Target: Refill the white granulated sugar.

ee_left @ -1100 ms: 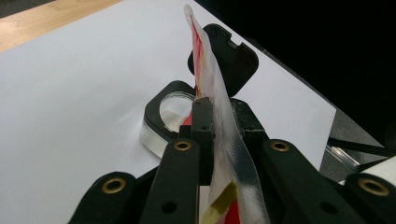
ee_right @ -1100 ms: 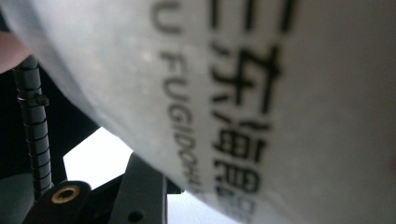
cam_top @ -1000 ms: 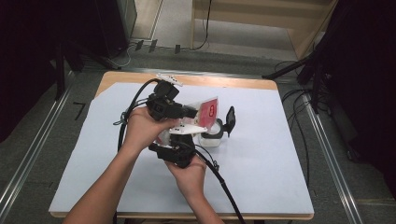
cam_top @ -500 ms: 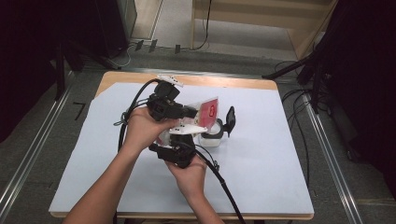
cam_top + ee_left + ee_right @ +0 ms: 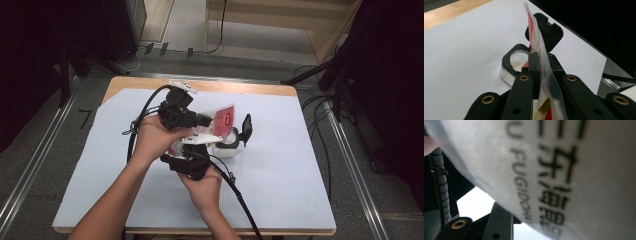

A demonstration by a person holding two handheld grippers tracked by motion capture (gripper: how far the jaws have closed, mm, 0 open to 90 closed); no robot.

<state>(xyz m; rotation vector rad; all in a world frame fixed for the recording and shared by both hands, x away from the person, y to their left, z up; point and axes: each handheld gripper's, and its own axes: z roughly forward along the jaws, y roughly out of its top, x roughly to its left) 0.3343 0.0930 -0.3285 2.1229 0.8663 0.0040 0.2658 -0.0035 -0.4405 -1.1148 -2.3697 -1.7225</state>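
Note:
My left gripper is shut on a flat red and white packet and holds it up above the table. In the left gripper view the packet stands edge-on between the closed jaws. Just beyond it sits a small clear container with a black rim and its black flip lid open. In the high view the container stands on the white sheet, lid tilted up. My right gripper points at it from below. A white printed wrapper blocks the right gripper view, hiding its jaws.
A white sheet covers the wooden table. Black cables trail from both grippers toward the front edge. Metal rails run along both sides, with dark equipment and cables on the floor beyond.

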